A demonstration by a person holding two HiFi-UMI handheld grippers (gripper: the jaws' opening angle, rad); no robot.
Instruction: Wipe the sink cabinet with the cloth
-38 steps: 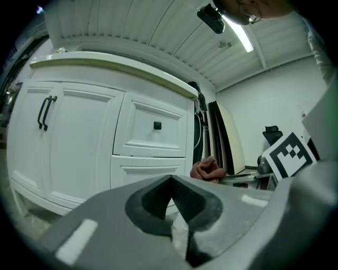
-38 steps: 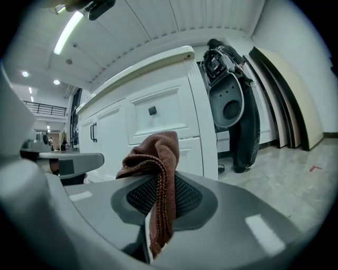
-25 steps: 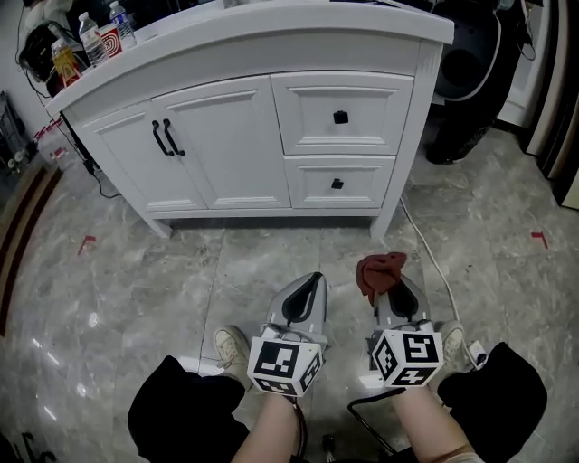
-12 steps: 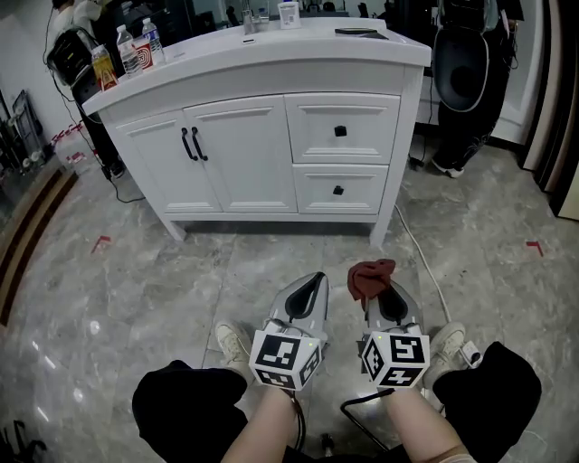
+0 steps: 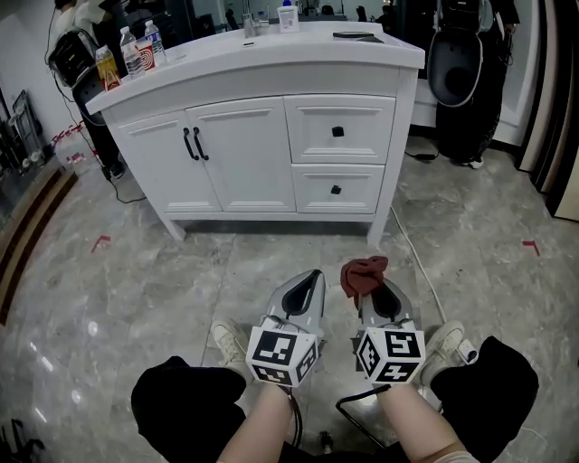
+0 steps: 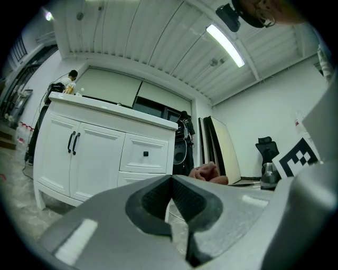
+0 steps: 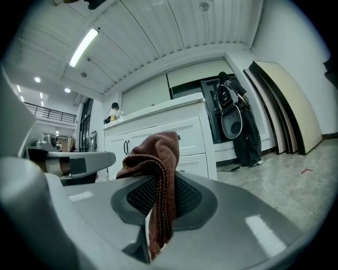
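Note:
The white sink cabinet (image 5: 262, 145) stands ahead of me, with two doors at the left and two drawers at the right; it also shows in the left gripper view (image 6: 100, 158) and the right gripper view (image 7: 174, 140). My right gripper (image 5: 371, 282) is shut on a dark red cloth (image 5: 362, 274) that bunches above its tips (image 7: 158, 158). My left gripper (image 5: 309, 282) is shut with nothing in it, beside the right one. Both are held low over the floor, well short of the cabinet.
Bottles and cans (image 5: 127, 54) stand on the countertop's left end, a small bottle (image 5: 288, 16) near the tap. A white cable (image 5: 421, 262) runs across the marble floor by the cabinet's right leg. A dark bag (image 5: 461, 72) hangs at the right. My shoes (image 5: 231, 339) are below.
The view has tilted up, so more of the countertop shows. Both grippers have drifted slightly left and the cloth has come with the right one.

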